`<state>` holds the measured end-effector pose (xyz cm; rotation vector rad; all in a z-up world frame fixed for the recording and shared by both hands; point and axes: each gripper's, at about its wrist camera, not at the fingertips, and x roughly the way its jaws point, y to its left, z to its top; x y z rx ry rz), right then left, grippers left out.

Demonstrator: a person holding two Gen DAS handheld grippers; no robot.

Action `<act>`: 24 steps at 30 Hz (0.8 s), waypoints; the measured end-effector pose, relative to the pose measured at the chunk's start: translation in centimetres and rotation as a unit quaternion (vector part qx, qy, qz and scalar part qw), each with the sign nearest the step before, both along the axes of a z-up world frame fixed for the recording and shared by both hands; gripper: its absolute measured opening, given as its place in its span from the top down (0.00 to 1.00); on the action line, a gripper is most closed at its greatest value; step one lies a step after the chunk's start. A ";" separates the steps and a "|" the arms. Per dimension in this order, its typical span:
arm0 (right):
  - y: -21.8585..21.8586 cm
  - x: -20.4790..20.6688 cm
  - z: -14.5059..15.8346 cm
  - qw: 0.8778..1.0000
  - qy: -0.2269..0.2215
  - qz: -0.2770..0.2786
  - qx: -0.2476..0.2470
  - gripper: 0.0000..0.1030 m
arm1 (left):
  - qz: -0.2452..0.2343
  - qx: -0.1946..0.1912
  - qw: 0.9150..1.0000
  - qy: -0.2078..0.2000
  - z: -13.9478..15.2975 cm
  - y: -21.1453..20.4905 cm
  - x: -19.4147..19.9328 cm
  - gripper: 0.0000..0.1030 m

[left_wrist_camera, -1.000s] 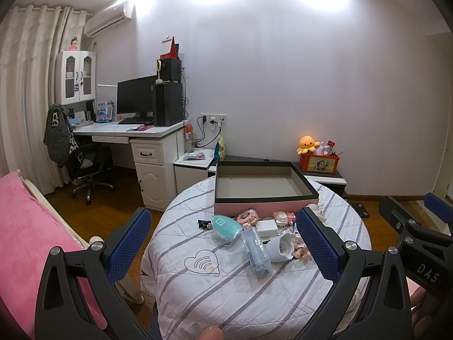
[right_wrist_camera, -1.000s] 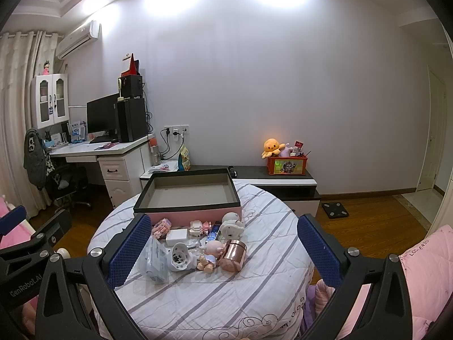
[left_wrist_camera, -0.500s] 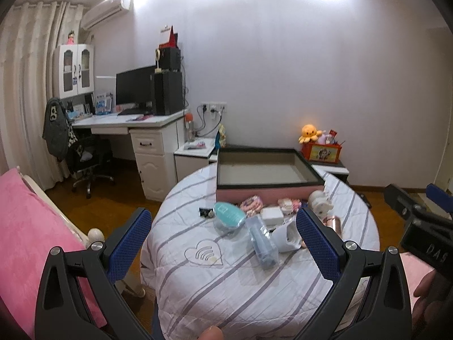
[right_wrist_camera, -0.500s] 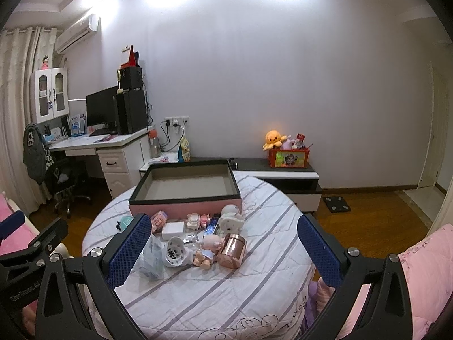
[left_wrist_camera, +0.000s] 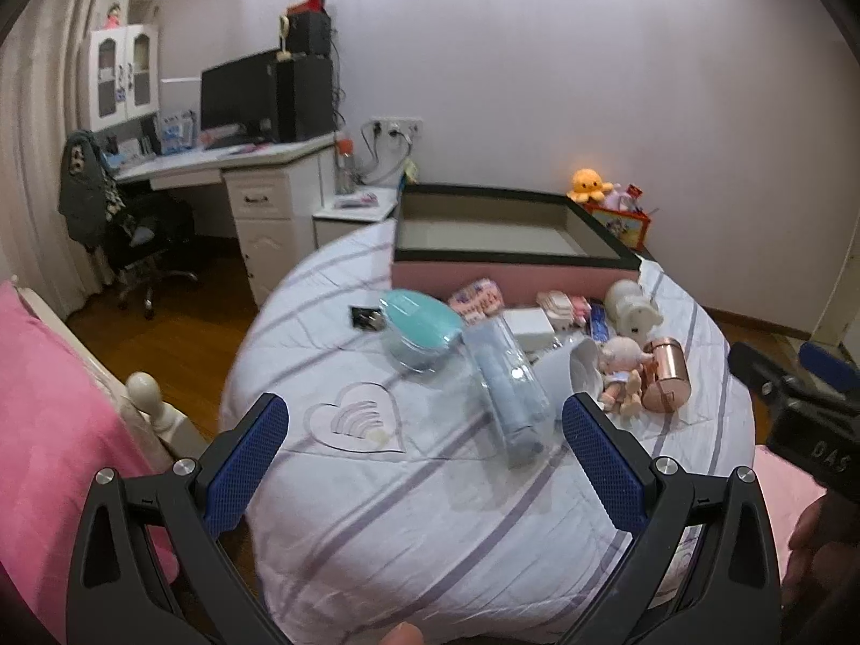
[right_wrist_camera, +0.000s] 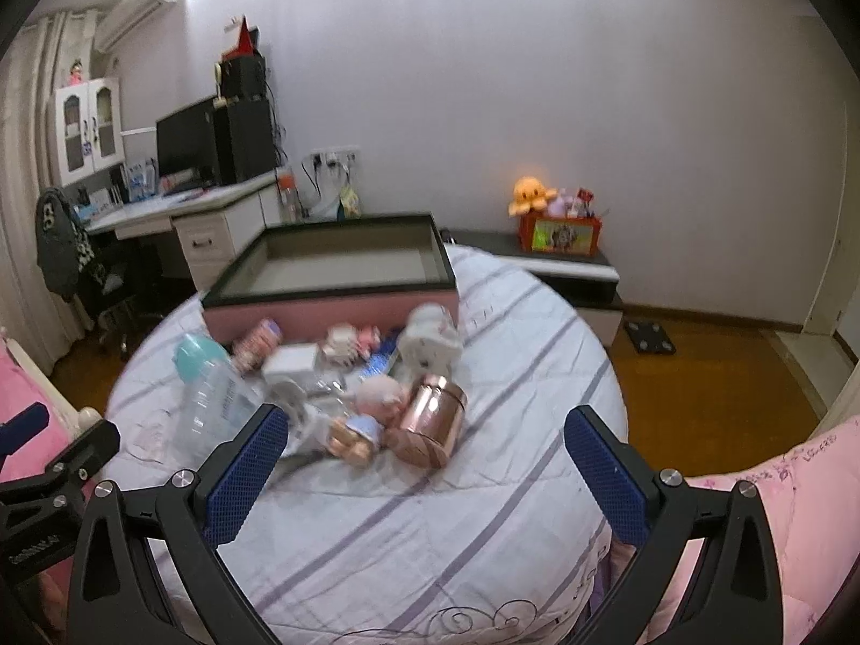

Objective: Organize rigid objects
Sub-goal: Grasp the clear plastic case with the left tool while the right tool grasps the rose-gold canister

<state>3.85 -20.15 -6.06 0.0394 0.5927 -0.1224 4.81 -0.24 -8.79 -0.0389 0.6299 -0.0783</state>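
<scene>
A cluster of small objects lies on the round striped table (left_wrist_camera: 408, 505) in front of a pink box (left_wrist_camera: 510, 271) with a dark rim and bare inside. Among them are a teal-lidded container (left_wrist_camera: 419, 330), a clear case with a blue item (left_wrist_camera: 508, 403), a white cup on its side (left_wrist_camera: 578, 371), a small doll (left_wrist_camera: 621, 365), a copper can (left_wrist_camera: 666, 381) (right_wrist_camera: 427, 422) and a white figurine (right_wrist_camera: 430, 338). My left gripper (left_wrist_camera: 424, 462) is open, short of the clear case. My right gripper (right_wrist_camera: 424, 473) is open, just before the doll (right_wrist_camera: 365, 419) and copper can.
A white desk (left_wrist_camera: 242, 161) with monitor and office chair (left_wrist_camera: 145, 247) stands at the back left. A low cabinet (right_wrist_camera: 564, 263) with an orange plush and a red box sits against the far wall. Pink bedding (left_wrist_camera: 48, 414) flanks the table on both sides.
Both grippers have moved forward and lower toward the table, so the objects and box loom larger. Both stay open and nothing has been grasped.
</scene>
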 end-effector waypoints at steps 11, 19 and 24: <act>-2.0 3.8 -4.4 0.998 0.054 -0.006 0.009 0.00 | -0.007 -0.038 0.998 0.053 -4.3 -2.4 4.7 0.00; -3.1 6.7 -6.1 0.997 0.073 -0.009 0.022 0.04 | -0.005 -0.052 0.996 0.071 -6.0 -2.3 7.5 0.21; -3.3 8.4 -6.8 0.995 0.089 0.000 0.036 0.08 | -0.019 -0.045 0.995 0.085 -6.5 -3.0 8.8 0.46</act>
